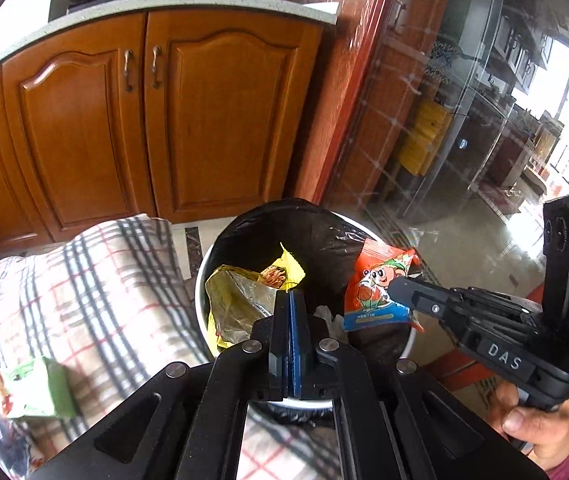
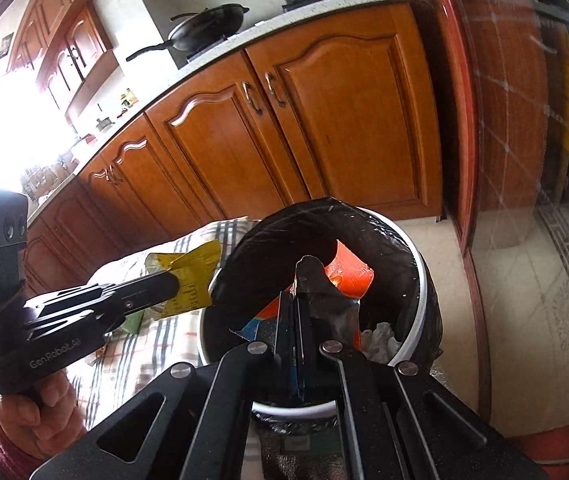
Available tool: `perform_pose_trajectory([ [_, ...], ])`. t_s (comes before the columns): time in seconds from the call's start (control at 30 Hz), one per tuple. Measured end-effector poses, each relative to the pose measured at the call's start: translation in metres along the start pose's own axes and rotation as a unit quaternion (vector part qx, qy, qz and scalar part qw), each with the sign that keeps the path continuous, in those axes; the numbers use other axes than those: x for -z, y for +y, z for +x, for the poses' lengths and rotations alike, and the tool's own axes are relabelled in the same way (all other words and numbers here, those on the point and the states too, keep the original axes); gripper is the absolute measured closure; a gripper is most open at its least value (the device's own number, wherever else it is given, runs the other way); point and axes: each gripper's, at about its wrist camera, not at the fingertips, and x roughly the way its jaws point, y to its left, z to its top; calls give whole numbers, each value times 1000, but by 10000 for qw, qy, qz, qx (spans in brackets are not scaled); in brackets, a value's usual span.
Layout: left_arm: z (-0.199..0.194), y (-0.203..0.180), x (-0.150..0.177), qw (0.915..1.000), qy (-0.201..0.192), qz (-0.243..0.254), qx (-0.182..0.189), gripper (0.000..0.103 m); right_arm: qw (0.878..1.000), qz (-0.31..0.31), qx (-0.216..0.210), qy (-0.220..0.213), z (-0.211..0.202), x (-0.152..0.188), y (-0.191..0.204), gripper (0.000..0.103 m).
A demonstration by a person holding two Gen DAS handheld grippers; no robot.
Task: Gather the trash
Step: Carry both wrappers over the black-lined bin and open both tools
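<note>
A white-rimmed trash bin (image 1: pixel 204 280) lined with a black bag (image 1: pixel 304 232) stands on the floor beside a cloth-covered table. My left gripper (image 1: pixel 289 294) is shut on a crumpled yellow wrapper (image 1: pixel 240 296) that hangs over the bin's left side. My right gripper (image 1: pixel 394 288), held in a hand, is shut on an orange snack packet (image 1: pixel 372 280) with a cartoon print, over the bin's right side. In the right wrist view, the right gripper (image 2: pixel 294 296) pinches the orange packet (image 2: pixel 348 276) above the bin (image 2: pixel 420 304). There the left gripper (image 2: pixel 174 282) holds the yellow wrapper (image 2: pixel 192 280) at the bin's left rim.
A plaid cloth (image 1: pixel 84 280) covers the table left of the bin, with a green packet (image 1: pixel 36 388) lying on it. White tissue (image 2: pixel 380 340) lies inside the bin. Wooden cabinet doors (image 1: pixel 220 112) stand behind, and a glass door (image 1: pixel 464 120) is to the right.
</note>
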Motion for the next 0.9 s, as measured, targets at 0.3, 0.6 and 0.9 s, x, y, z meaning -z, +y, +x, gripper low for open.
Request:
perform_pose_trajectory([
  [0.3, 34, 1, -9, 9997, 226, -39, 43, 103, 9997, -5, 69, 253, 18, 0, -9, 103],
  [0.6, 30, -1, -10, 9995, 318, -42, 52, 84, 9991, 180, 33, 382, 24, -2, -18, 91],
  [0.9, -19, 17, 23, 9988, -61, -450, -164, 63, 9995, 307, -26, 94, -1, 6, -11, 66],
])
